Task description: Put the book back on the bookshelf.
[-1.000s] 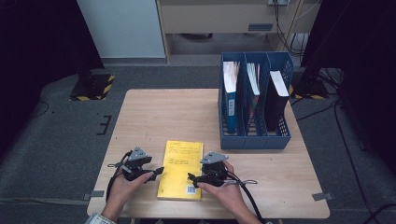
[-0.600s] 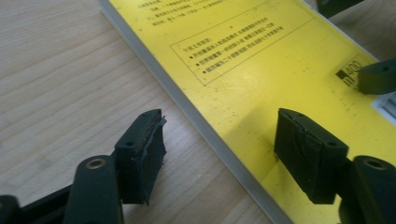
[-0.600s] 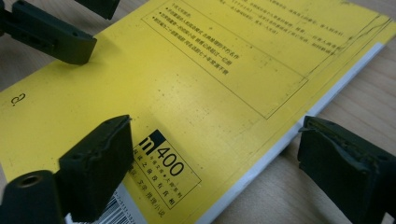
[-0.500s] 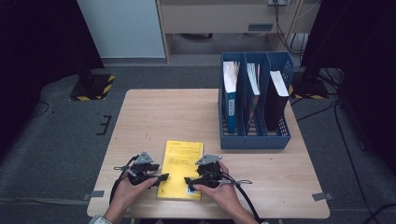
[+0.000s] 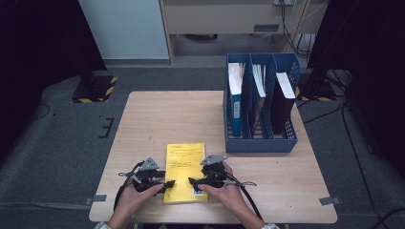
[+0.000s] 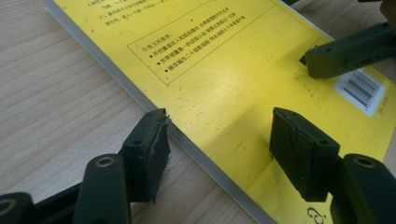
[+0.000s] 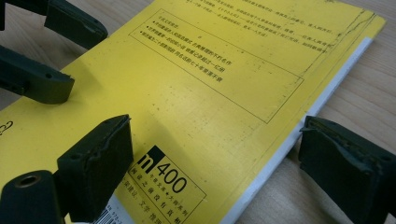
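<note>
A yellow paperback (image 5: pixel 185 167) lies flat near the table's front edge. My left gripper (image 5: pixel 168 183) is at its left edge and my right gripper (image 5: pixel 192 181) at its right side, tips facing each other. In the left gripper view the left gripper (image 6: pixel 219 121) is open, one pad on the wood beside the book's edge (image 6: pixel 187 140) and the other over the cover; its jaws have just been closing. The right gripper (image 7: pixel 215 126) is open astride the opposite edge of the book (image 7: pixel 219 93), and its jaws have just been opening. Neither pair presses on the book.
A blue three-slot file holder (image 5: pixel 260 143) stands at the table's right, with a book or folder in each slot. Bare wooden tabletop (image 5: pixel 167 119) stretches beyond the paperback. Cables trail from both grippers toward the front edge.
Both grippers have edged inward over the near corners of the yellow book. The left jaws look narrower than before. The book has not moved.
</note>
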